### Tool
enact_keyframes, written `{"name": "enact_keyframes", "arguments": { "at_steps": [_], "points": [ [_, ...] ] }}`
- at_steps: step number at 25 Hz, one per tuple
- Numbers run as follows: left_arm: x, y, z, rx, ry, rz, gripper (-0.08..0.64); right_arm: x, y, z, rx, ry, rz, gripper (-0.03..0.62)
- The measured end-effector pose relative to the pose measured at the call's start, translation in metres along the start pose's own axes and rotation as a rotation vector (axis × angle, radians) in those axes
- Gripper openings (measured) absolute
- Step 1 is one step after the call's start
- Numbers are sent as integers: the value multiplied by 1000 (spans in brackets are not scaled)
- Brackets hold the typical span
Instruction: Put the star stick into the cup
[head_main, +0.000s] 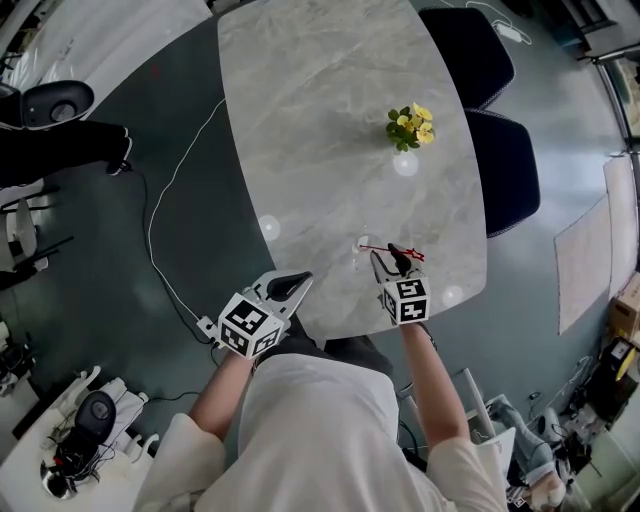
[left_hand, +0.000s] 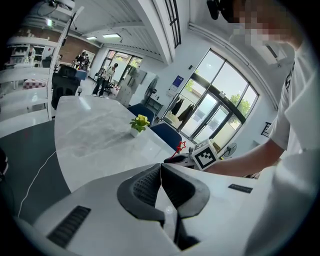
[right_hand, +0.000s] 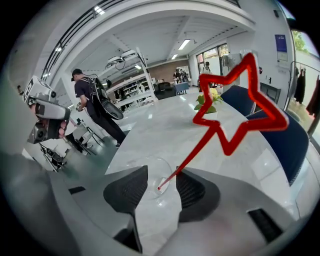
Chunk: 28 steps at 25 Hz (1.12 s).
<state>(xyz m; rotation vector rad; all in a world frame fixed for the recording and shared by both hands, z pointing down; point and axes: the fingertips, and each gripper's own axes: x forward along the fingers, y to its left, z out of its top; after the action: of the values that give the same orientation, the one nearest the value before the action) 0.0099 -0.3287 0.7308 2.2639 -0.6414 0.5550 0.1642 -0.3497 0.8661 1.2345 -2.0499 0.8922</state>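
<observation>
Head view: near the worktop's (head_main: 320, 120) 5 o'clock edge, the star stick (head_main: 395, 250) meets the cup (head_main: 362, 252), with the right gripper (head_main: 392, 262) at the cup's 4 o'clock.

Left gripper view: the left gripper (left_hand: 161, 167) is closed and empty.

Right gripper view: the jaws stand apart, and the stick's tip rests in the cup between them.

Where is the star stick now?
In the right gripper view, the star stick leans with its lower end inside the clear cup, between the right gripper's open jaws.
</observation>
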Motion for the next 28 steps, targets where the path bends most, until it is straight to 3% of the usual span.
{"name": "enact_keyframes", "arguments": {
  "at_steps": [5, 11, 22, 28],
  "points": [
    [-8, -5, -8, -14, 9, 0, 21, 3, 7, -11, 8, 32, 7, 210],
    [-16, -18, -18, -3, 19, -28, 21, -5, 7, -27, 84, 53, -7, 229],
    [-37, -36, -32, 37, 33, -56, 21, -28, 11, -51, 172, 29, -54, 229],
    [-61, -51, -32, 70, 28, -67, 21, -63, 34, -39, 175, -32, -75, 225]
  ]
}}
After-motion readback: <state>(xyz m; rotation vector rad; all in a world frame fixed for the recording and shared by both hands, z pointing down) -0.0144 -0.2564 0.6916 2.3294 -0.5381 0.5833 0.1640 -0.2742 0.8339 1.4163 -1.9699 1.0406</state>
